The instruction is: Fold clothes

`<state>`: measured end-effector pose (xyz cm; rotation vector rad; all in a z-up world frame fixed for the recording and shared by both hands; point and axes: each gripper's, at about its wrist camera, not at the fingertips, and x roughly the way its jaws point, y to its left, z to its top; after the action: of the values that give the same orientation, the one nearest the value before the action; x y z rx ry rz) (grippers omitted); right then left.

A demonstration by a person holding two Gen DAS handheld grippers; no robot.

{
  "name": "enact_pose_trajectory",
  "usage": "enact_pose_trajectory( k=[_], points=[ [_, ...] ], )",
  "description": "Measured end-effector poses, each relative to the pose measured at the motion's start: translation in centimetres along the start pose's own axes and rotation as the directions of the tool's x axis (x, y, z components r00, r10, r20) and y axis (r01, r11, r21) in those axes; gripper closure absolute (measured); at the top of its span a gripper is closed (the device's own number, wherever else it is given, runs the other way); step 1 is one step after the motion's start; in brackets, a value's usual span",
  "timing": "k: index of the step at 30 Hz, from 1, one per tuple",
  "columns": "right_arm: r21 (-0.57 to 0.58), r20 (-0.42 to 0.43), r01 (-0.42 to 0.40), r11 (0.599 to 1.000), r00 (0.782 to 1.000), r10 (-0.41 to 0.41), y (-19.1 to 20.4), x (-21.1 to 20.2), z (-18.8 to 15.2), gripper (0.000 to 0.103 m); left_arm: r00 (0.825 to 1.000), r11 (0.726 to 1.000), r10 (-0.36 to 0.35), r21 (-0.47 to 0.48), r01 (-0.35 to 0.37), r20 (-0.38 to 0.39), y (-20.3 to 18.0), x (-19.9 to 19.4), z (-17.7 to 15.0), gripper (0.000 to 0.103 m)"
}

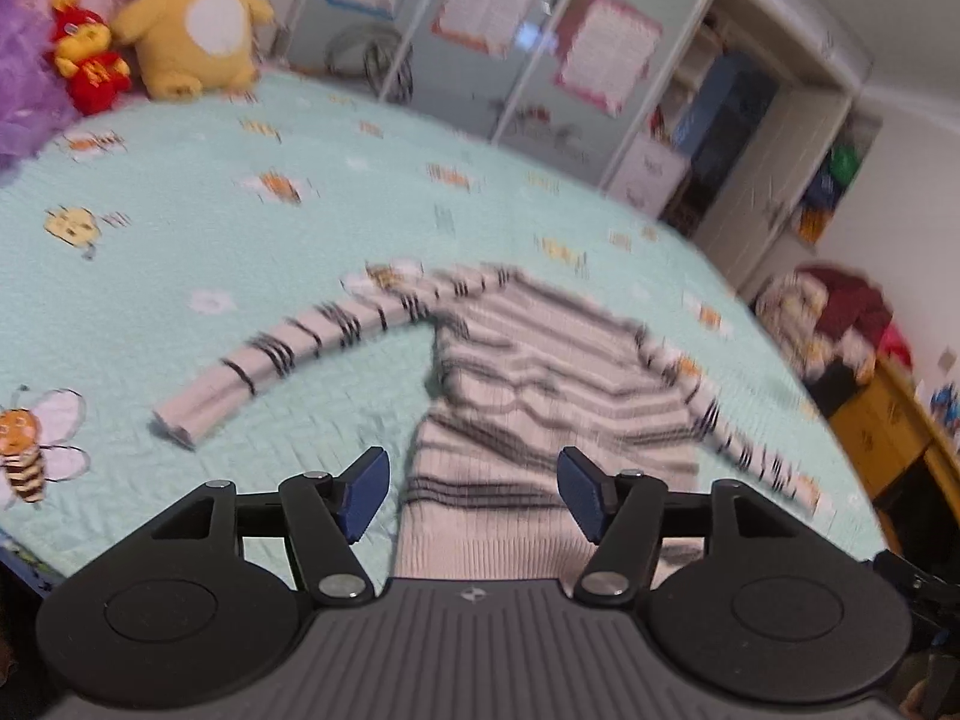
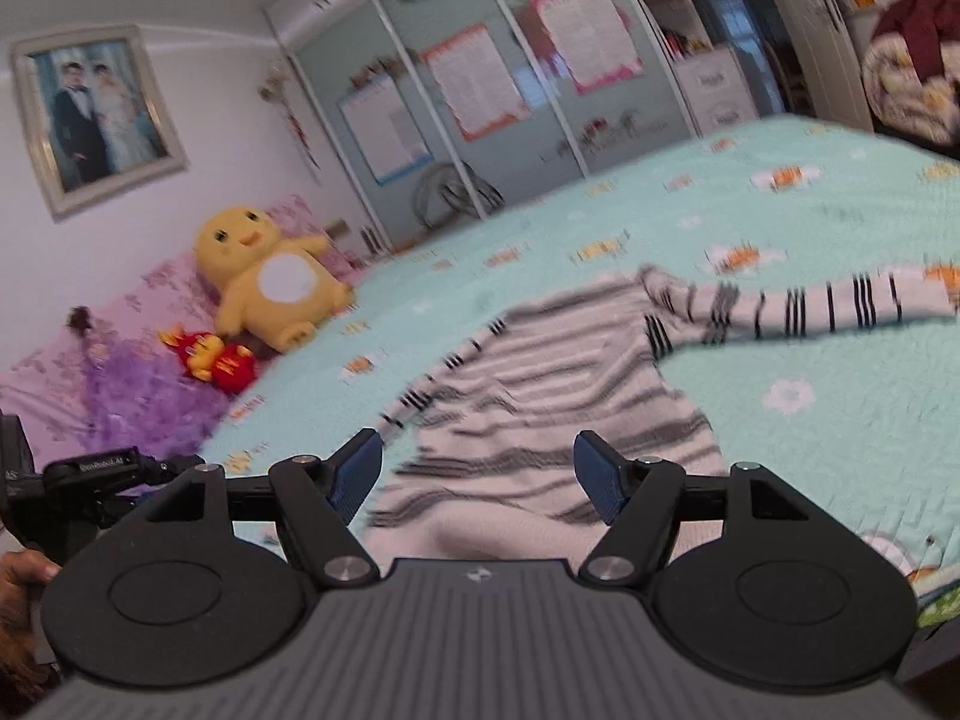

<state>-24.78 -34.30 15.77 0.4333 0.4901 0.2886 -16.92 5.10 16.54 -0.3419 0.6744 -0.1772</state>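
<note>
Above the near hem, both grippers hang with jaws spread wide and empty.

The left gripper [image 1: 472, 492] and right gripper [image 2: 477, 483] frame the striped sweater [image 1: 540, 396], which lies flat on the mint bee-print bedspread [image 1: 240, 252], sleeves seemingly stretched out left and right, though blur softens the edges. Farther off, a yellow plush toy [image 2: 270, 276] and a small red plush [image 2: 213, 360] sit by the pillows.

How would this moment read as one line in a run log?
task: fold clothes | sweater: flat on bed, sleeves out | left gripper: open, over hem | right gripper: open, over hem | folds: none
</note>
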Motion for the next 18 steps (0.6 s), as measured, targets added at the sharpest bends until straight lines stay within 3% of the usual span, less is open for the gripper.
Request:
enact_pose_trajectory(
  k=[4, 8, 13, 18],
  points=[
    [0.022, -0.080, 0.015, 1.000, 0.997, -0.014, -2.1, 3.2, -1.0, 0.032, 0.998, 0.998, 0.004, 0.055, 0.000, -0.062, -1.2, 3.6, 0.3, 0.038],
    [0.033, -0.152, 0.037, 0.999, 0.988, -0.031, -4.1, 6.1, -1.9, 0.032, 0.998, 0.995, 0.008, 0.101, -0.001, -0.060, -1.7, 5.9, 2.1, 0.038],
    [-0.041, -0.130, 0.073, 0.996, 0.988, -0.078, -6.0, 9.8, 1.4, 0.032, 0.999, 0.983, 0.046, 0.178, -0.044, -0.004, -1.8, 9.1, 6.1, 0.038],
    [-0.165, -0.065, 0.093, 0.982, 0.992, -0.105, -7.9, 15.4, 6.4, 0.032, 0.997, 0.970, 0.073, 0.230, -0.074, 0.016, -2.3, 15.1, 10.5, 0.037]
  ],
)
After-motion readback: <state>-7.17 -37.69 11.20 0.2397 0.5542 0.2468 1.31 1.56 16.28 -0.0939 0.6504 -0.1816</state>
